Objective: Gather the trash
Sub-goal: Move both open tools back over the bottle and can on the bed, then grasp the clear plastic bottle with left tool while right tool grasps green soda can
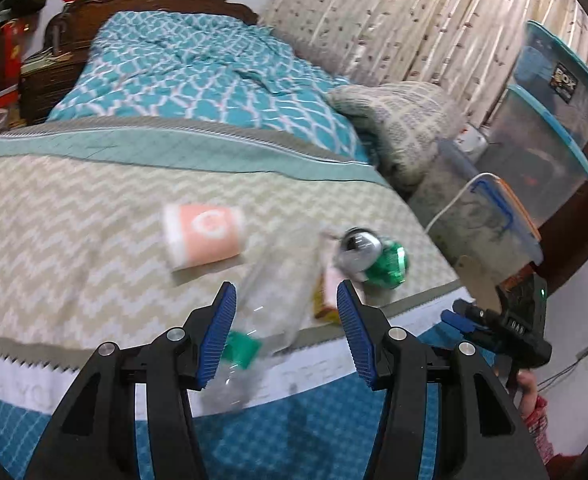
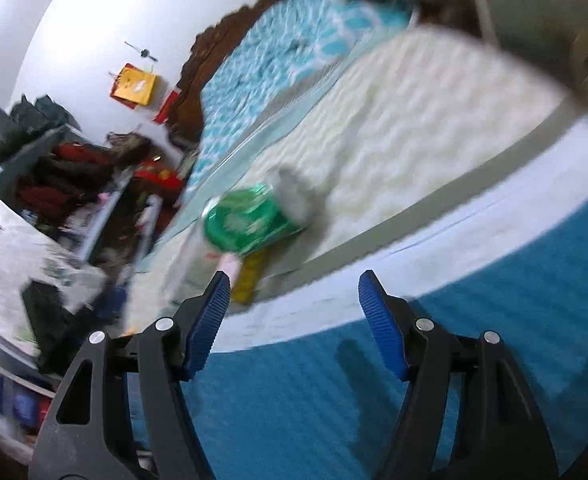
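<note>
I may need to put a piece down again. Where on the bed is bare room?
Bare: the chevron blanket left of the peach cup, up to the teal band. Crowded: the near edge, where clear bottle, green can and a yellow packet cluster.

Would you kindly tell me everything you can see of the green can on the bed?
The green can is a dented, crumpled drink can of shiny metal, green-bodied with pale markings and a silver top end. It lies on its side on the chevron-patterned bedspread near the bed's foot edge, its silver end facing the left wrist camera. It sits against a pink-and-yellow packet, beside the clear plastic bottle. Neither gripper touches it; whether it presses on the bottle is too blurred to tell.
</note>
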`<act>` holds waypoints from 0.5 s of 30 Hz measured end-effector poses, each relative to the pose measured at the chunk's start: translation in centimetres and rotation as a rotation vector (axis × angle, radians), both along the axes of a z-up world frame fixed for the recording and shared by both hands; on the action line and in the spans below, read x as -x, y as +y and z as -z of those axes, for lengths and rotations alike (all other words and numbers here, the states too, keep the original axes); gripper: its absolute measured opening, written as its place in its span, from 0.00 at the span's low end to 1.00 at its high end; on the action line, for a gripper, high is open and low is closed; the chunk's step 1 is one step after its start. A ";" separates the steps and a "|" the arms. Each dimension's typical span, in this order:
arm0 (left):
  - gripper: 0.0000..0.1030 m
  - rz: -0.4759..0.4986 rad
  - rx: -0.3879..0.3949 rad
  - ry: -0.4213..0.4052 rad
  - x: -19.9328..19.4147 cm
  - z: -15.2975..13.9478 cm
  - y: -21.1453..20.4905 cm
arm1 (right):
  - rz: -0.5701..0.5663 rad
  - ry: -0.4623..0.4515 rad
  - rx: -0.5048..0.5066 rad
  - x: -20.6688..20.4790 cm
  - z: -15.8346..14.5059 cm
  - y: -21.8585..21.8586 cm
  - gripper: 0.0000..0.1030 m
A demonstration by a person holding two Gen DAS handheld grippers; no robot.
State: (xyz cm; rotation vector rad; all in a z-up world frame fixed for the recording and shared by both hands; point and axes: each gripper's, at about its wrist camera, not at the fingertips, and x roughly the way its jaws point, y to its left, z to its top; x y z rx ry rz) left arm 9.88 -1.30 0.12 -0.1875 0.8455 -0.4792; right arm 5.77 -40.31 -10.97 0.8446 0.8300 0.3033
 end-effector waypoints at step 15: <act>0.68 0.021 -0.178 -0.049 -2.3 2.5 -3.0 | 0.209 0.158 -0.270 -6.9 2.9 5.1 0.64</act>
